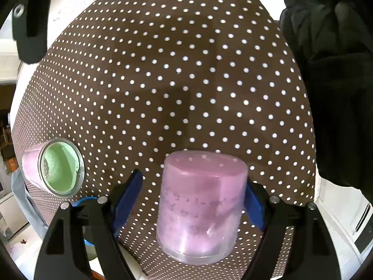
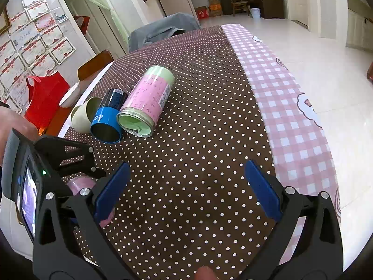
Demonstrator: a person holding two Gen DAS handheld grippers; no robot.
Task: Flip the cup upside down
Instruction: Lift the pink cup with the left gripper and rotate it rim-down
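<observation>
Cup (image 1: 201, 206): translucent pink, cylindrical, standing between the fingers of the left gripper (image 1: 193, 200). Long axis vertical; the flat closed end faces up and the thick clear rim rests on the tablecloth (image 1: 186, 70). Faint lines of print run across its wall, too blurred to read. It stands near the cloth's front edge.

Left gripper: blue pads wide apart. The right pad (image 1: 254, 206) lies at or against the cup wall; the left pad (image 1: 128, 200) stands clear of it, cloth showing between. Not clamped.

Right gripper (image 2: 187, 191): blue pads spread wide, nothing between them, over bare dotted cloth.

Can (image 2: 145, 101): pink label, green ends, lying on its side, open mouth toward the right camera, long axis running away from it. Label carries printed text and a barcode patch, not legible. Its mouth also shows at the left in the left view (image 1: 61, 166).

Blue cup (image 2: 109, 117): on its side, touching the can, mouth toward the camera; white lettering partly visible, unreadable.

Green cup (image 2: 85, 114): pale, on its side, just beside the blue cup.

Tablecloth: brown with white dots; wide open stretch beyond the pink cup. A pink checked cloth (image 2: 279, 98) adjoins it on the right, ending at the table edge.

Red bag (image 2: 45, 98): left, off the cloth.
</observation>
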